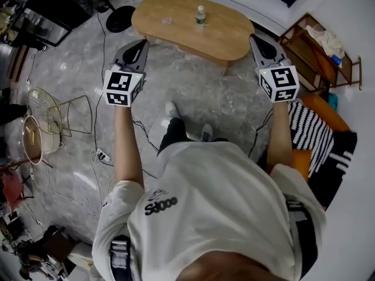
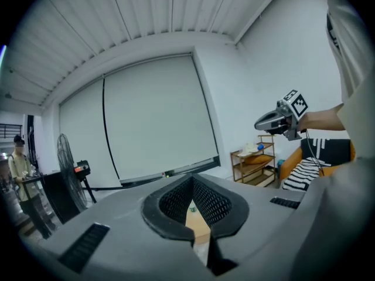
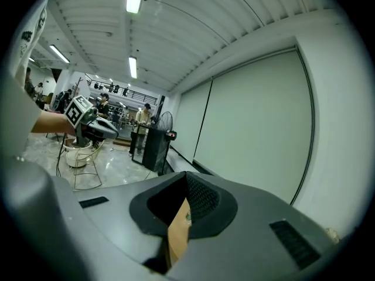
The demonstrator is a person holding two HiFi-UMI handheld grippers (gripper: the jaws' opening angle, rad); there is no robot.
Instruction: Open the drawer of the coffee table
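Note:
The oval wooden coffee table (image 1: 220,37) stands ahead of me on the marble floor, with a small bottle (image 1: 200,16) and a small clear object (image 1: 167,21) on top. No drawer shows from this angle. My left gripper (image 1: 142,42) hovers just short of the table's left end, jaws shut and empty. My right gripper (image 1: 253,38) is held near the table's right end, also shut with nothing in it. In the left gripper view the closed fingers (image 2: 176,201) frame a sliver of the wooden table (image 2: 196,226). The right gripper view shows the same wood (image 3: 177,230) past its shut jaws.
A wooden shelf unit (image 1: 319,54) with cloth and a blue item stands at the right wall, and a striped cushion (image 1: 316,136) on an orange seat is below it. Wire stands (image 1: 50,113) and a cable with a power strip (image 1: 102,155) lie left. A black fan base (image 1: 120,19) sits beside the table.

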